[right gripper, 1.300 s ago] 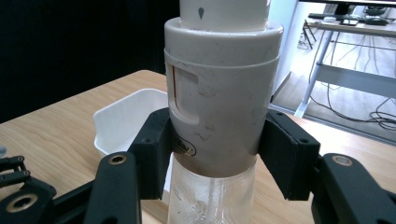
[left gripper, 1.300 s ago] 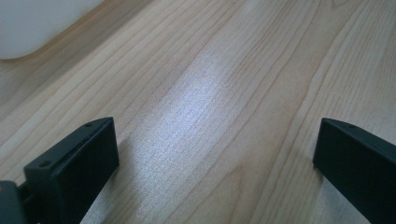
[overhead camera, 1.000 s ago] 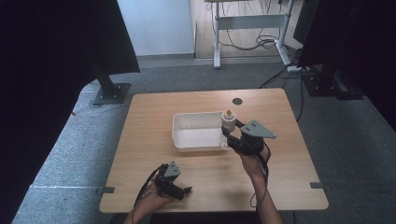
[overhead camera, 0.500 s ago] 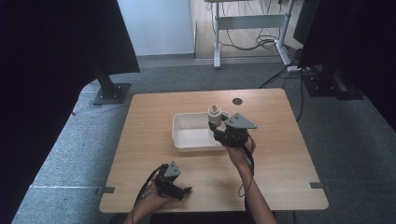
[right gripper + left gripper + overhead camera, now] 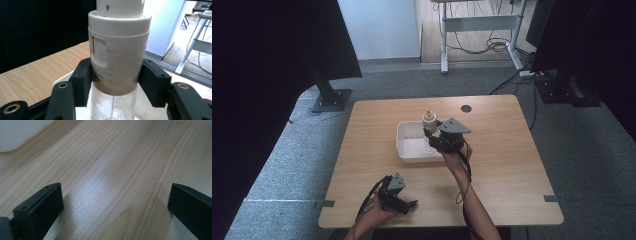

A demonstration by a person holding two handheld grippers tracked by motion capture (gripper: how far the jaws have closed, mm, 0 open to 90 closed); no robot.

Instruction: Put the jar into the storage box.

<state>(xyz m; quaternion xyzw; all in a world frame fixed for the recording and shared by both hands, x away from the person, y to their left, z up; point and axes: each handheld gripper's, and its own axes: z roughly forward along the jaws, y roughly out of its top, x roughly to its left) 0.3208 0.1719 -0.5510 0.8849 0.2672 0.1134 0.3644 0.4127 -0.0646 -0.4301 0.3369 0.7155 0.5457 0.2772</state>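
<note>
White bottle (image 5: 117, 50) between right gripper (image 5: 115, 82) jaws, clear base close-up; left gripper (image 5: 115, 202) jaws wide.

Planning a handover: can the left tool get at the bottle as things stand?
Probably not without a long reach: the left tool sits open at the near edge, and the bottle is held upright over the white bin by the right tool.

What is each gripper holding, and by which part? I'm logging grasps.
The right gripper clamps a white-capped clear bottle by the cap's lower part, above the white bin. The left gripper holds nothing.
</note>
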